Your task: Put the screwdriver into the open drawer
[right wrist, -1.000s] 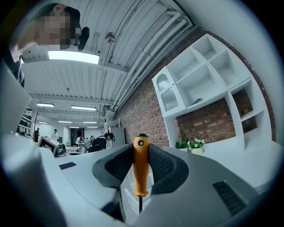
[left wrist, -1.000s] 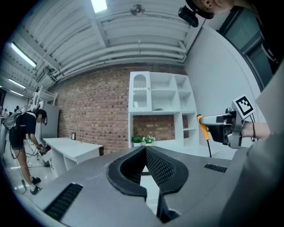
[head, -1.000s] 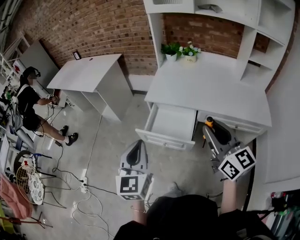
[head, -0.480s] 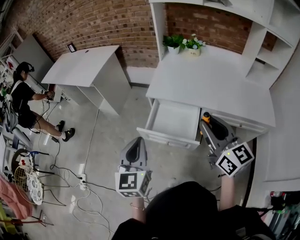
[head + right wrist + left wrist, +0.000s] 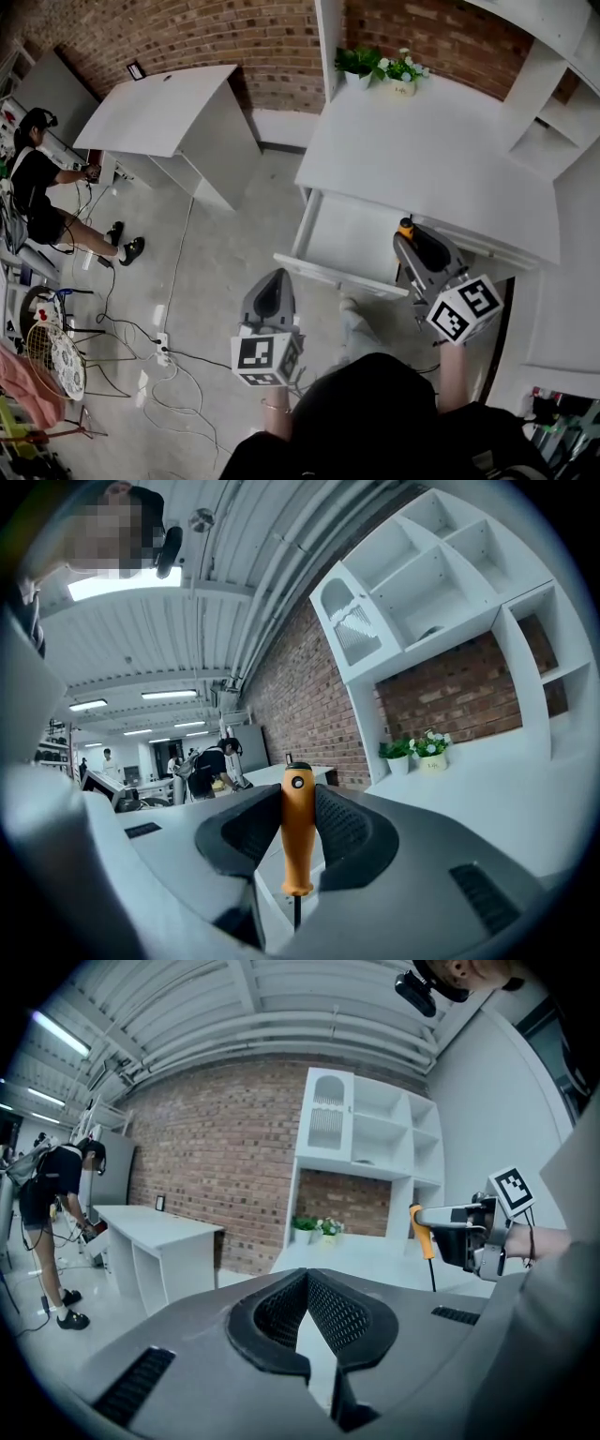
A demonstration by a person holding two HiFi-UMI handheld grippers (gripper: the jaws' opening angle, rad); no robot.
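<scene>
Screwdriver pinched in the right gripper, close to the open drawer but not yet in it.

From where I stand, the right gripper (image 5: 409,240) has its jaws clamped on the orange handle of the screwdriver (image 5: 297,827). The tool is upright, with its dark shaft hanging below the pads. It hovers by the right end of the open drawer (image 5: 328,270) of the white desk (image 5: 422,141), roughly over that corner, though I can't tell whether it is past the side wall. The left gripper (image 5: 271,283) hangs out in front of the drawer, well clear of it, its jaws meeting at the tips with nothing between them. So picking up looks done. By my reckoning, what's left is to bring the tool over the drawer's bare floor, lower it in and let go.
</scene>
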